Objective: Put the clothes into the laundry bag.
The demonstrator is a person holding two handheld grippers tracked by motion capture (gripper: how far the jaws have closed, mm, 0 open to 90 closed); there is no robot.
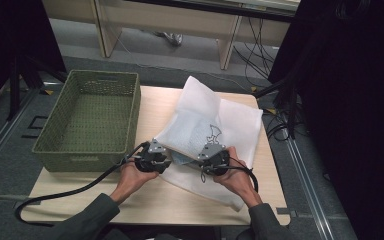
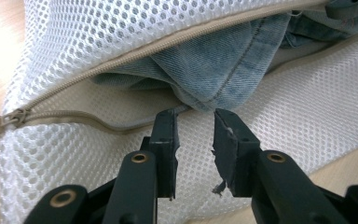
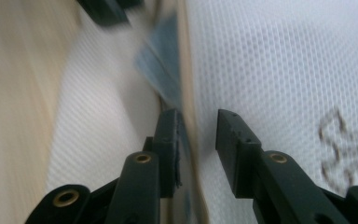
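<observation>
The white mesh laundry bag point(image 1: 215, 125) is lying across the right half of the surface point(image 1: 145, 200), its zippered mouth running along the near edge of the bag, roughly parallel to the surface's near edge. A piece of blue denim point(image 2: 209, 65) is sitting in that mouth, one folded corner poking out toward the person.

The left claw point(image 2: 195, 135) is pointing straight at that denim corner, which is lying just beyond its tips, a little above the gap. Its jaws are standing spread, with nothing between them; the lower lip of the bag is lying under them. The zipper pull point(image 2: 9, 119) is sitting at the left end of the opening, well off to the side.

The right claw point(image 3: 198, 135) is standing at the other end of the mouth, pointed along the zipper band, which is running up just beside its left jaw. Its jaws are parted and not pressing on the cloth; the picture is blurred, so finer contact cannot be told.

In the high view both hands are held low at the bag's near edge, the left claw point(image 1: 152, 159) and right claw point(image 1: 214, 159) side by side, forearms coming in from the near edge. The left one looks nearer the denim, so pushing it deeper would likely fall to that hand. A green woven basket point(image 1: 87, 150) is standing at the left edge.
</observation>
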